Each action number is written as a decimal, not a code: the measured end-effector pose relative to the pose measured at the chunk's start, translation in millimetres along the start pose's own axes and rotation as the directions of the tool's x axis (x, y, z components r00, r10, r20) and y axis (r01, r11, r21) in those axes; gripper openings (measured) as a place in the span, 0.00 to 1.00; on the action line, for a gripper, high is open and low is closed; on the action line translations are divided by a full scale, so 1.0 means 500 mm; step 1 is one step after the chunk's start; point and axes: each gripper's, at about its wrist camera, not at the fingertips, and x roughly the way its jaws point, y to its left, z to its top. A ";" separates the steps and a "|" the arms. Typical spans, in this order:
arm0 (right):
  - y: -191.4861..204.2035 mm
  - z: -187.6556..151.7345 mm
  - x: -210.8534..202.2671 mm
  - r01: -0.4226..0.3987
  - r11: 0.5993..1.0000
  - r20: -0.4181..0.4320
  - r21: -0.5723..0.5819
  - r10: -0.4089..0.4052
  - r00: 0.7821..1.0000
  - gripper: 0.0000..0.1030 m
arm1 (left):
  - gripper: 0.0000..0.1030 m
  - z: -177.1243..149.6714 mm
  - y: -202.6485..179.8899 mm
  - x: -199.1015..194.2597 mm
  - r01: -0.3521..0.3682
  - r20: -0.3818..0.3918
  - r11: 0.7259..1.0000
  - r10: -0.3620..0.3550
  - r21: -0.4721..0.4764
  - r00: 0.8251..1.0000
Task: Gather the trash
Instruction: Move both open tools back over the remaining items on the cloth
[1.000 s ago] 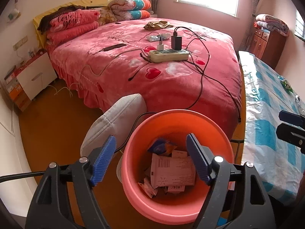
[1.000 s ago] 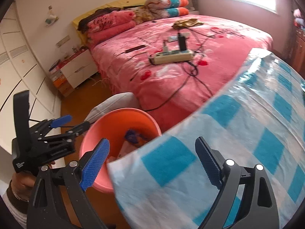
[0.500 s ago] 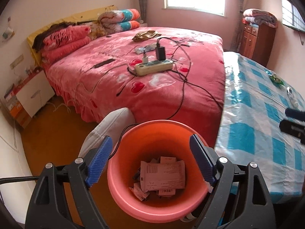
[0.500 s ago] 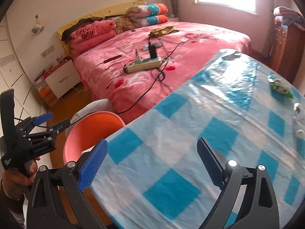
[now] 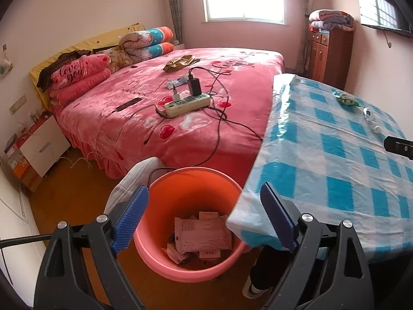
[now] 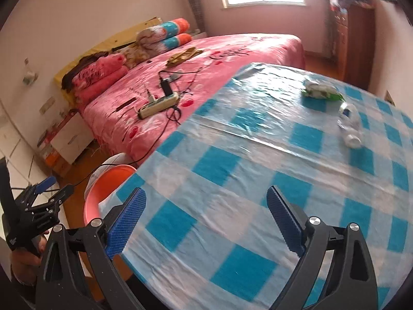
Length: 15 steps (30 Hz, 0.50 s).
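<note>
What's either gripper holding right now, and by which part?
Nothing. Left gripper is open above the orange bin; right gripper is open over the checkered tablecloth.

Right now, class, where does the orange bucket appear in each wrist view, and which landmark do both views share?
Left wrist: the orange bucket sits bottom centre, paper scraps inside, between the open left gripper fingers.
Right wrist: only its rim shows at lower left, beside the checked tablecloth.
Shared landmark: the power strip on the bed.

orange bin (image 5: 165, 254): paper inside | wrapper (image 6: 322, 92), bottle (image 6: 351, 125): on table
</note>
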 end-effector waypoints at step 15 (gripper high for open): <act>-0.133 -0.053 -0.070 0.053 0.988 0.024 0.148 -0.057 0.998 0.91 | 0.89 0.020 -0.078 -0.032 0.001 0.032 0.996 -0.004 0.087 0.999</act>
